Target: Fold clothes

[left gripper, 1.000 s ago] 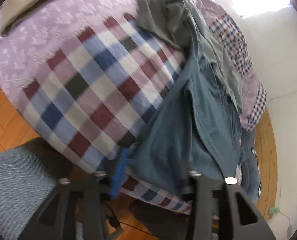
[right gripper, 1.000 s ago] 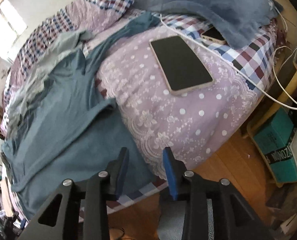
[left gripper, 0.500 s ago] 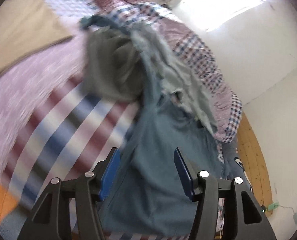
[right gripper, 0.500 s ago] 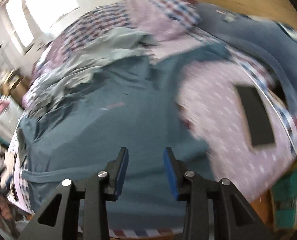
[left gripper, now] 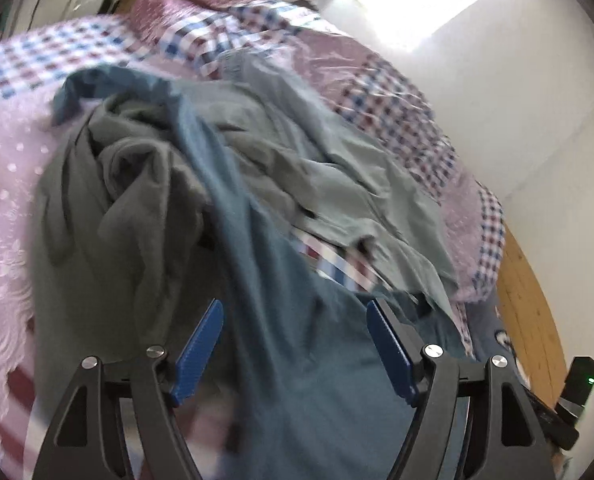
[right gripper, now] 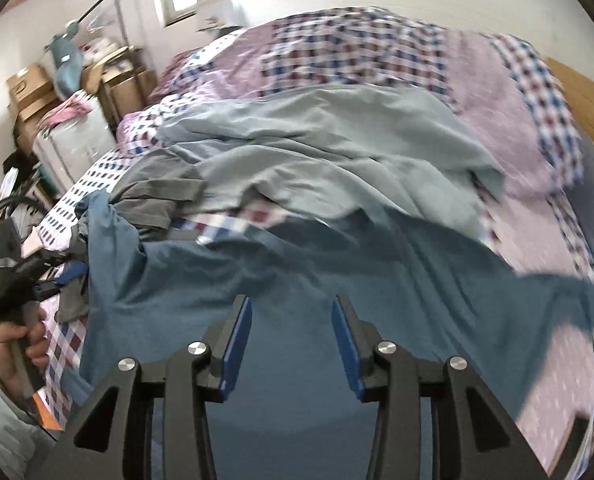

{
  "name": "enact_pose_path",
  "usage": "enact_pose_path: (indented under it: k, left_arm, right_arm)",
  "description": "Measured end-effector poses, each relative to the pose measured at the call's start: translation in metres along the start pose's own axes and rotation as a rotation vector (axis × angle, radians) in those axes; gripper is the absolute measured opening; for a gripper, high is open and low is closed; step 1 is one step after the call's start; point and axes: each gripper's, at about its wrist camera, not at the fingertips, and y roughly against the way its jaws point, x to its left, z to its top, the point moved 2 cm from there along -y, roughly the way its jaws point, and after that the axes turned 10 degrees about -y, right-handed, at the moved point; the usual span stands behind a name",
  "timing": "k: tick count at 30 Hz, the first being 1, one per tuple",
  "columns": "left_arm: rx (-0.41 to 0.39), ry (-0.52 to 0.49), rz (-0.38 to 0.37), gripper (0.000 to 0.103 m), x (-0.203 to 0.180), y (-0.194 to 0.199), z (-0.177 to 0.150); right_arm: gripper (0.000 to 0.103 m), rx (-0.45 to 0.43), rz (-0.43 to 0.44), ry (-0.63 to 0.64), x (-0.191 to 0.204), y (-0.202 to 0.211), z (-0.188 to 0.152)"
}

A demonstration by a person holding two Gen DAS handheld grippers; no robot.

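Both grippers hover over a teal garment spread on the bed, jaws parted and holding nothing.

The left gripper (left gripper: 293, 346) has just been opening; its blue pads stand wide above the teal garment (left gripper: 297, 360), with no cloth pinched between them. The right gripper (right gripper: 291, 346) has also just been opening, its narrower gap likewise empty above the same cloth (right gripper: 297, 280). A dark grey garment (left gripper: 109, 200) and a pale grey-green one (left gripper: 337, 184) lie crumpled beyond it on the checked and lilac bedding (right gripper: 377, 52). A hand (right gripper: 17, 344) shows at the right view's left edge. No writing is legible; the frames are blurred.
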Motion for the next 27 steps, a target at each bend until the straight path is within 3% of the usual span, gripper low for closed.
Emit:
enact_pose_path:
  k: [4,7,8,11,14,23,24,26,27]
  left_arm:
    - [0.012,0.017,0.041,0.077,0.017,-0.022,0.007]
    - [-0.023,0.045,-0.014,0.072,0.019,-0.025,0.014]
    - [-0.034,0.056,-0.027,0.063,0.02,-0.025,0.016]
    - [-0.052,0.106,-0.007,0.024,0.024,-0.023,0.014]
    - [-0.058,0.115,0.008,0.012,0.028,-0.024,0.015]
    - [-0.053,0.088,-0.057,0.012,0.022,-0.033,0.019]
    - [-0.047,0.083,-0.061,0.012,0.021,-0.035,0.019]
    - [-0.036,0.084,-0.061,0.012,0.021,-0.04,0.02]
    - [-0.034,0.093,-0.058,0.011,0.023,-0.042,0.019]
  right_arm:
    - [0.048,0.02,0.014,0.036,0.017,-0.035,0.025]
    - [0.049,0.04,0.02,0.057,0.026,-0.067,0.047]
    - [0.049,0.053,0.023,0.059,0.028,-0.079,0.055]
    - [0.049,0.117,0.027,0.059,0.029,-0.122,0.079]
    - [0.05,0.196,0.052,0.037,0.029,-0.16,0.093]
    - [0.049,0.439,0.027,0.177,0.075,-0.242,0.076]
    - [0.037,0.447,0.011,0.198,0.078,-0.247,0.073]
    - [0.003,0.445,-0.028,0.238,0.082,-0.253,0.069]
    - [0.003,0.431,-0.029,0.253,0.084,-0.251,0.07]
